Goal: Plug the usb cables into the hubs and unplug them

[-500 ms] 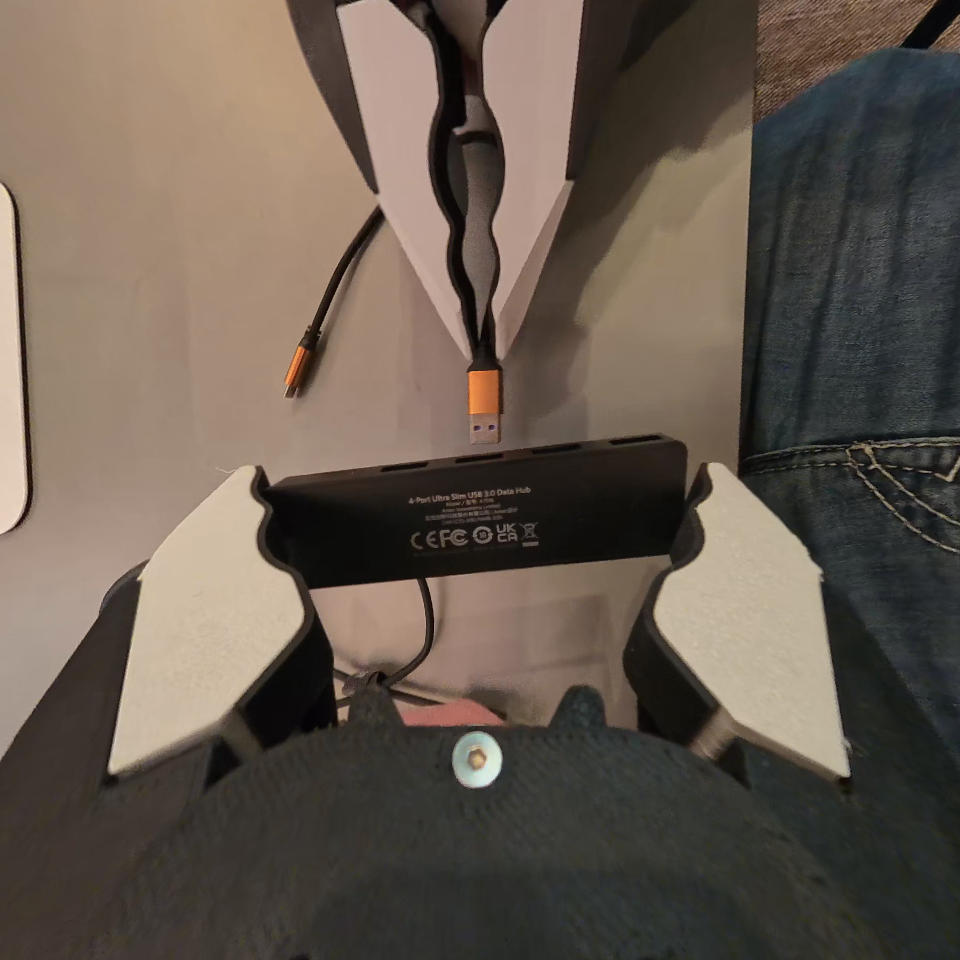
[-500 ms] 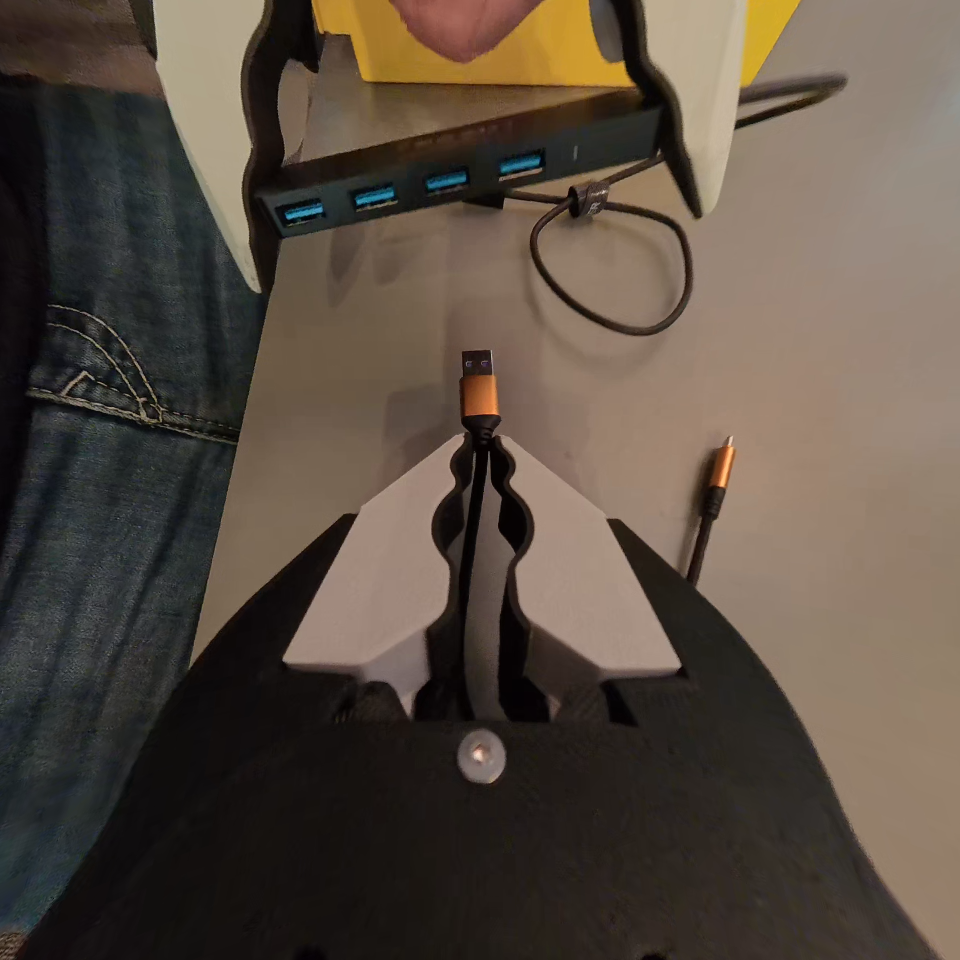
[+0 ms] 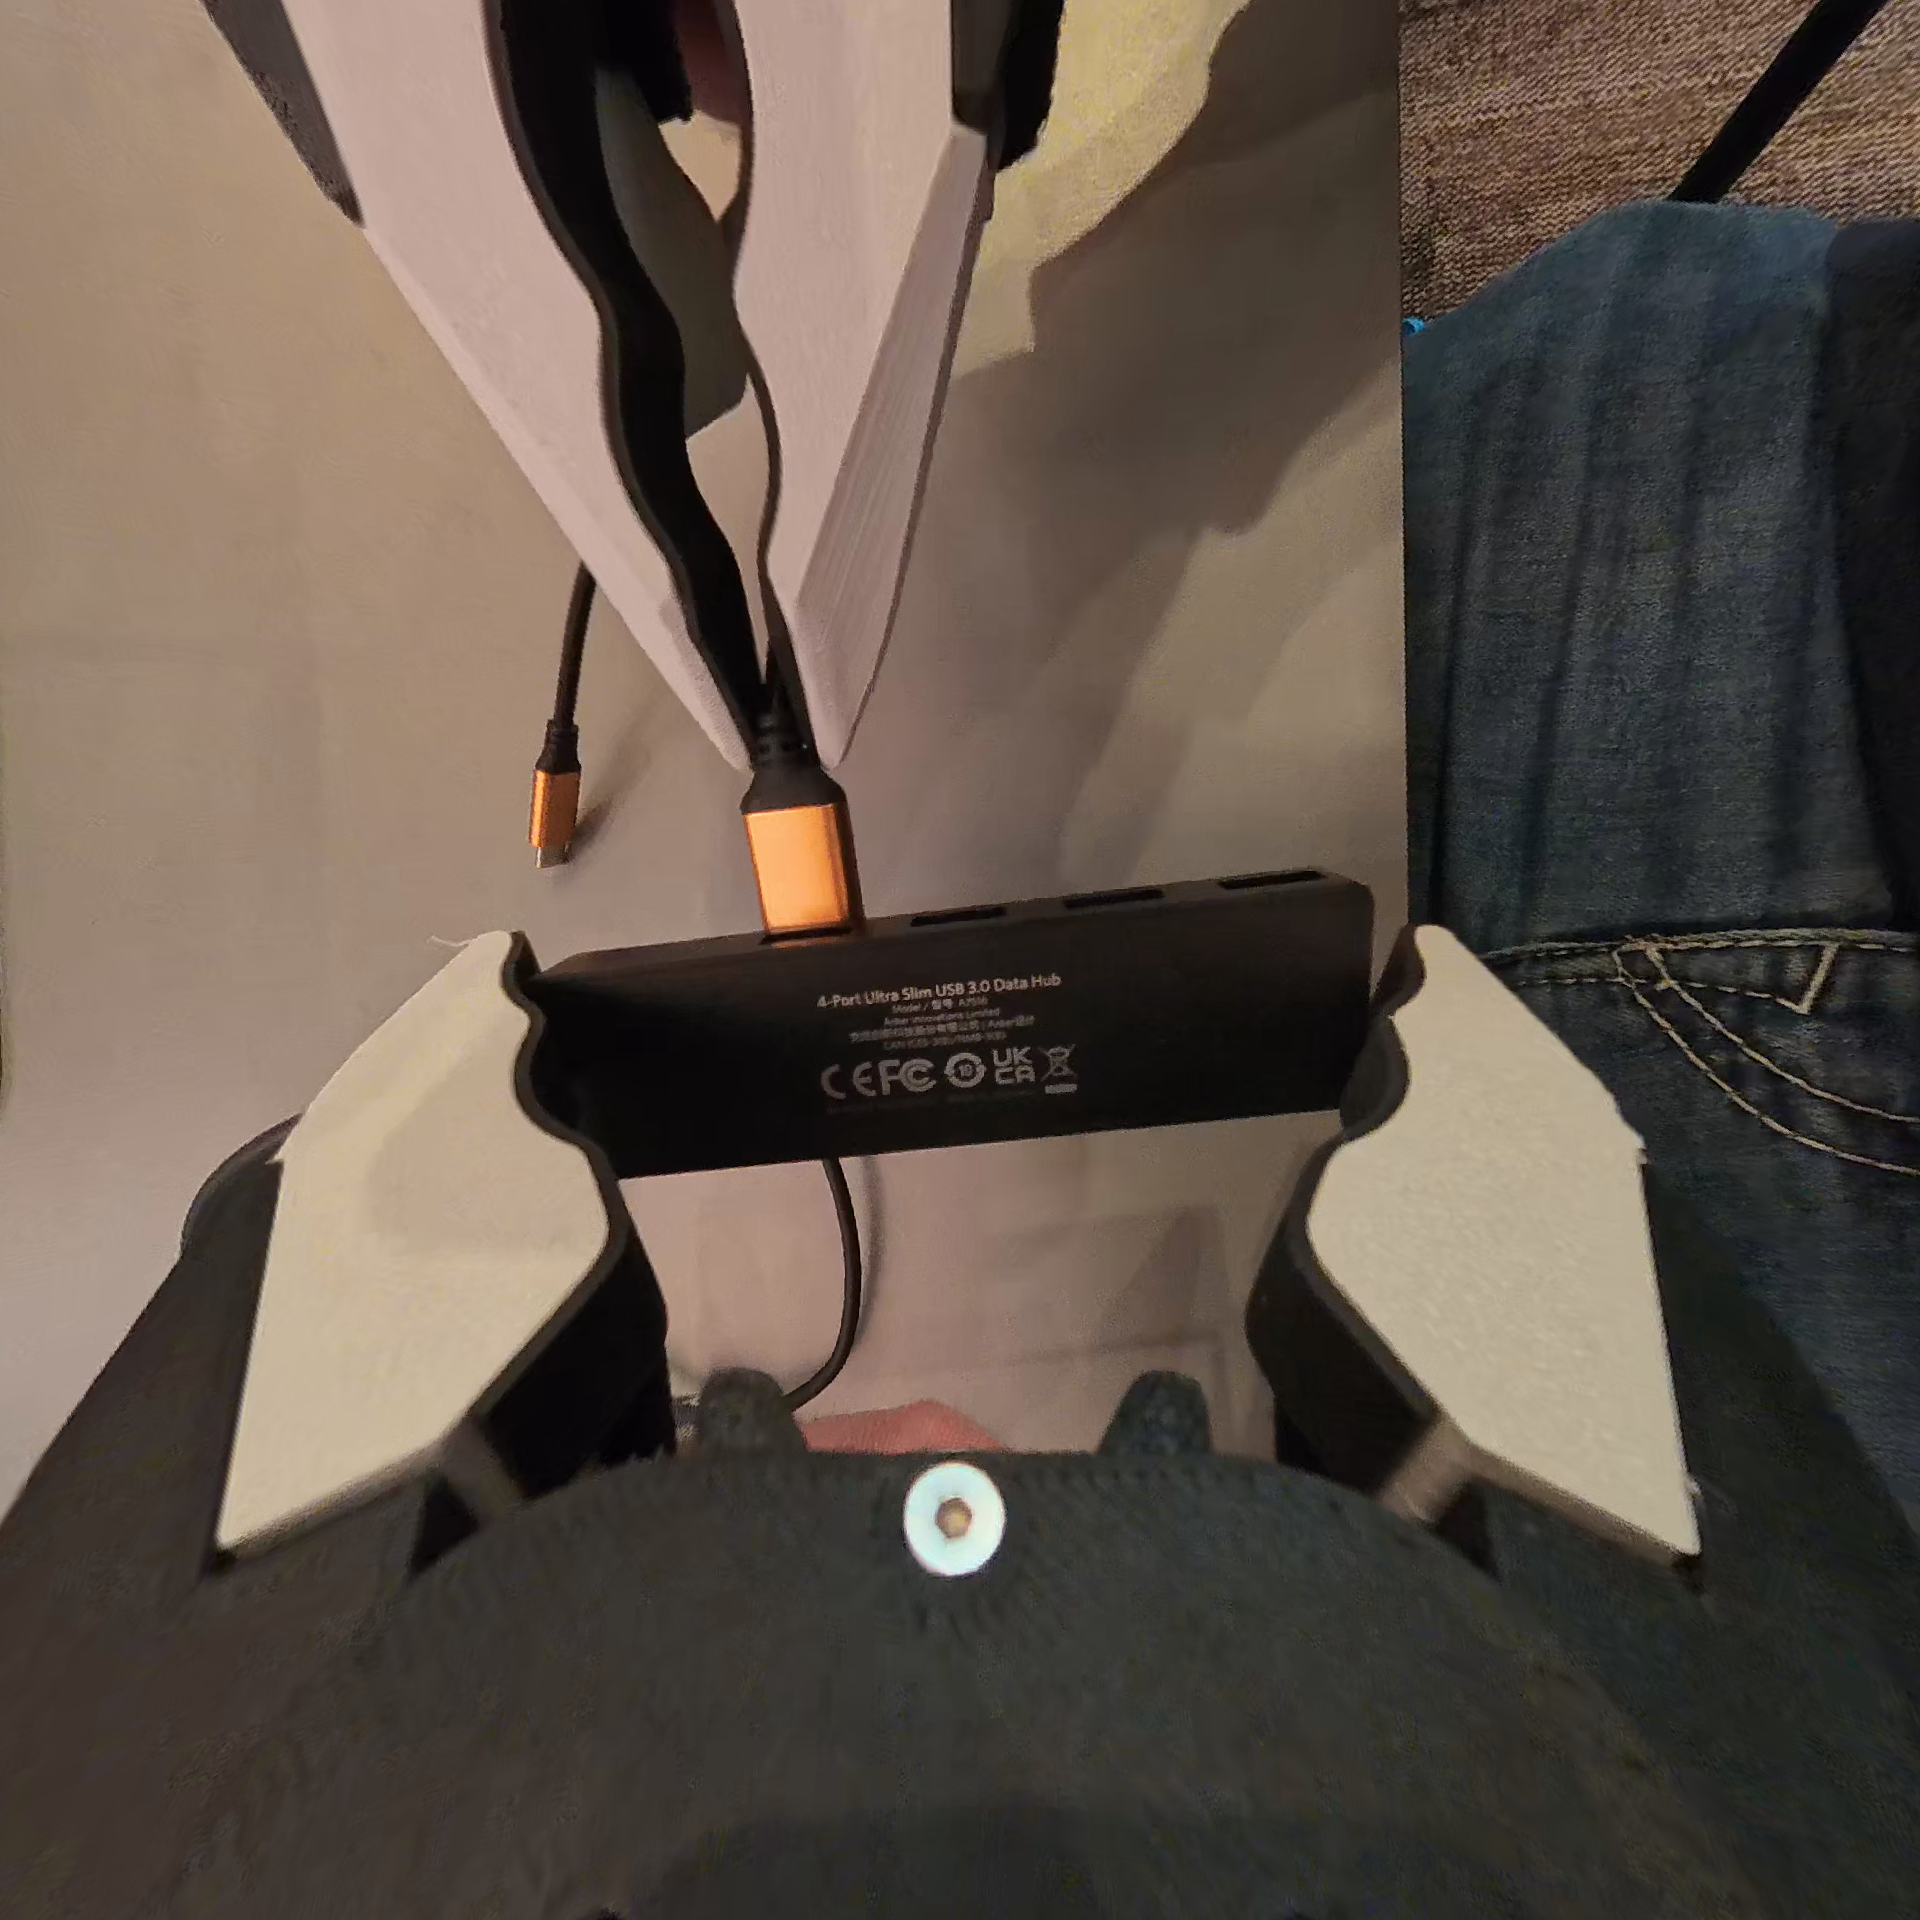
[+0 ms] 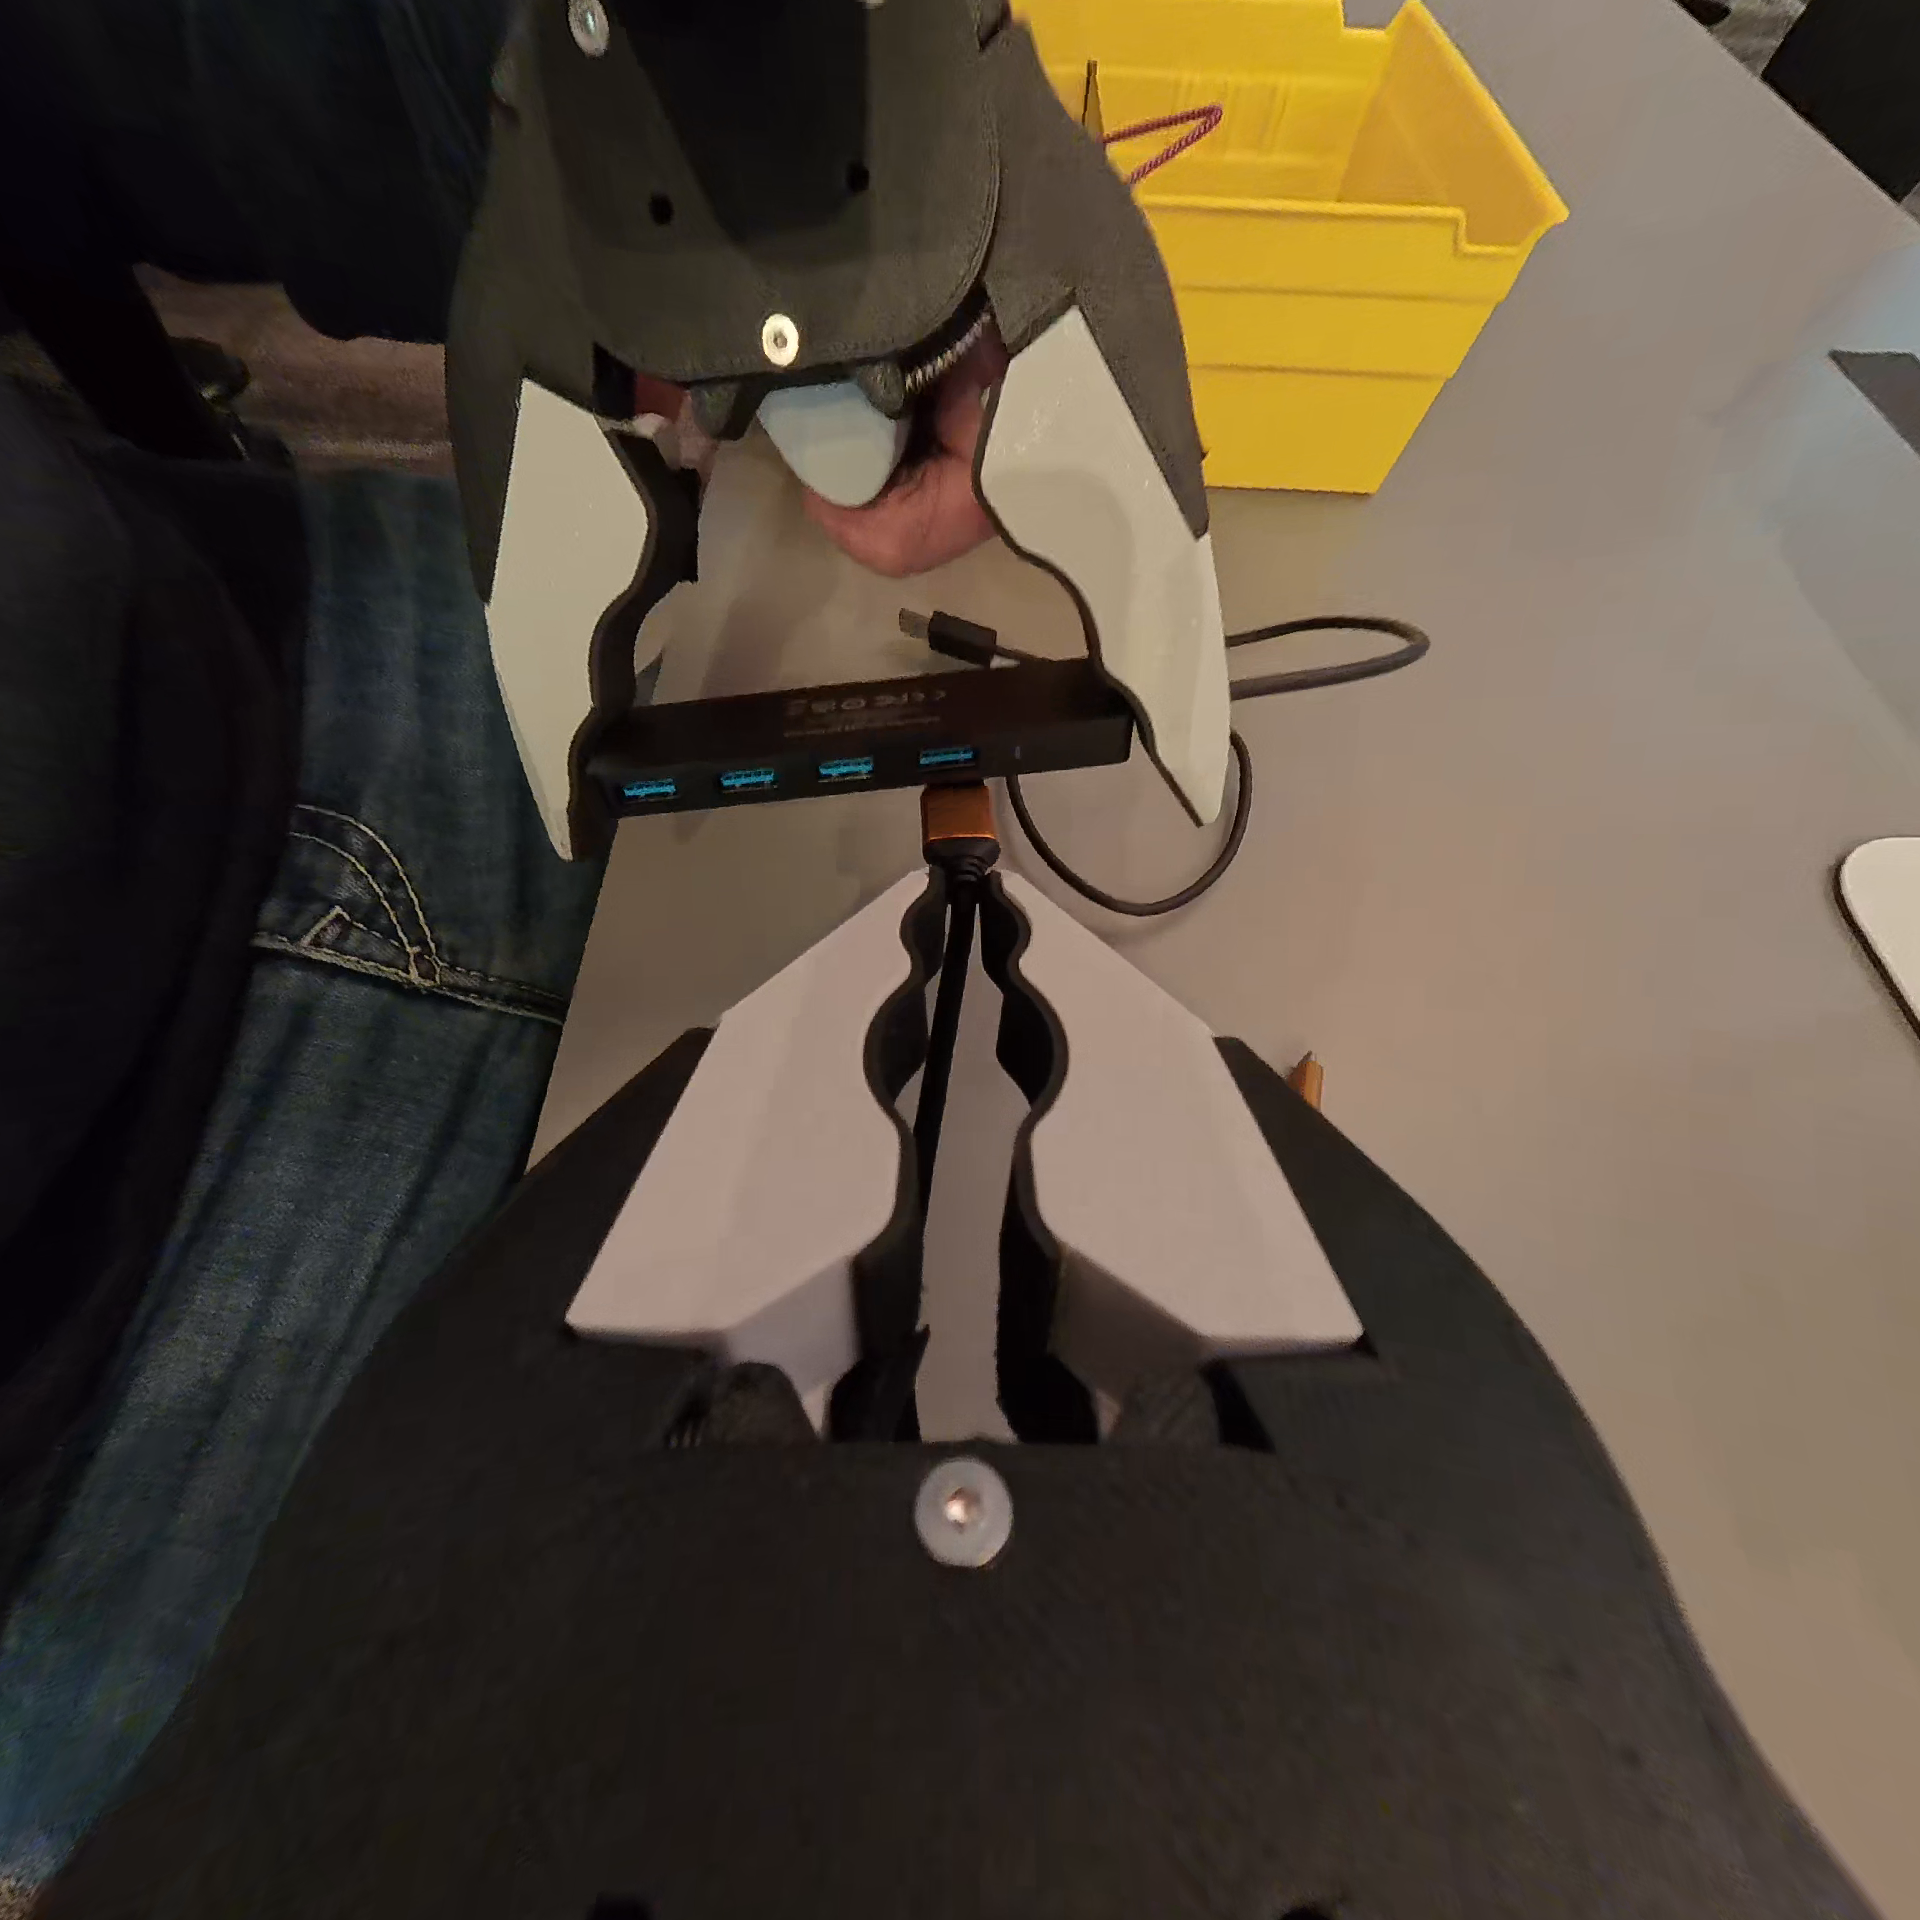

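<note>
My left gripper (image 3: 956,945) is shut on the two ends of a flat black USB hub (image 3: 935,1049) and holds it above the grey table. My right gripper (image 4: 958,883) is shut on a black cable just behind its orange USB-A plug (image 4: 958,821). The plug sits in the hub's (image 4: 862,743) end port, the rightmost blue one in the right wrist view, with no metal showing. In the left wrist view the right gripper (image 3: 795,753) comes in from the top and the plug (image 3: 800,862) enters the leftmost port. The cable's other orange plug (image 3: 551,805) lies on the table.
The hub's own cable (image 4: 1195,862) loops on the table (image 4: 1507,1143) behind it, with its black plug (image 4: 945,634). A yellow bin (image 4: 1351,260) stands at the back. A white pad (image 4: 1881,925) lies at the right. A person's jeans leg (image 3: 1662,727) is beside the table edge. My left and right fingertips are right by each other.
The right gripper has moved up to the hub, and the orange plug, a short gap away before, is now in the end port. The left gripper still holds the hub.
</note>
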A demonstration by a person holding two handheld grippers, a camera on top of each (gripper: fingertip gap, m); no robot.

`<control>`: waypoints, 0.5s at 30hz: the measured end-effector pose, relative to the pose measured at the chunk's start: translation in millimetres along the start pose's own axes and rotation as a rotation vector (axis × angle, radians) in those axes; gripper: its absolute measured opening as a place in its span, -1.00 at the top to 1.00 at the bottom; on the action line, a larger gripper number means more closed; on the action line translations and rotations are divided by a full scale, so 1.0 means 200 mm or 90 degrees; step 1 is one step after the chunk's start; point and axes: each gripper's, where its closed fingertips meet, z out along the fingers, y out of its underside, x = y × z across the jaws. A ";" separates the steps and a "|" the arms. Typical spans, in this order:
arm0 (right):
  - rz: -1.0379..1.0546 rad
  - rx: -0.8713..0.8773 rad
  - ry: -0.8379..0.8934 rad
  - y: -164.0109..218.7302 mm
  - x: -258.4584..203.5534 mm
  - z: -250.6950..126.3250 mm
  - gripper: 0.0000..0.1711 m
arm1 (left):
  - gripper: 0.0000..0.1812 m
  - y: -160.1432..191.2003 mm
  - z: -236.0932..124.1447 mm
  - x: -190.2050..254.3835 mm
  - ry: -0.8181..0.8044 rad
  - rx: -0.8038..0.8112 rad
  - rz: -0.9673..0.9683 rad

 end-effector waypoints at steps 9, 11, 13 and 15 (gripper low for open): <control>0.078 0.122 -0.019 -0.08 0.02 -0.05 0.95 | -0.57 -0.07 -0.03 -0.01 0.003 0.064 -0.027; 0.058 0.110 -0.008 -0.07 0.03 -0.06 0.95 | -0.57 -0.06 -0.04 -0.02 -0.002 0.058 -0.027; 0.046 0.097 -0.008 -0.06 0.02 -0.06 0.95 | -0.57 -0.05 -0.04 -0.04 -0.007 0.054 -0.031; 0.029 0.079 -0.004 -0.05 0.02 -0.06 0.95 | -0.57 -0.04 -0.04 -0.05 -0.012 0.054 -0.034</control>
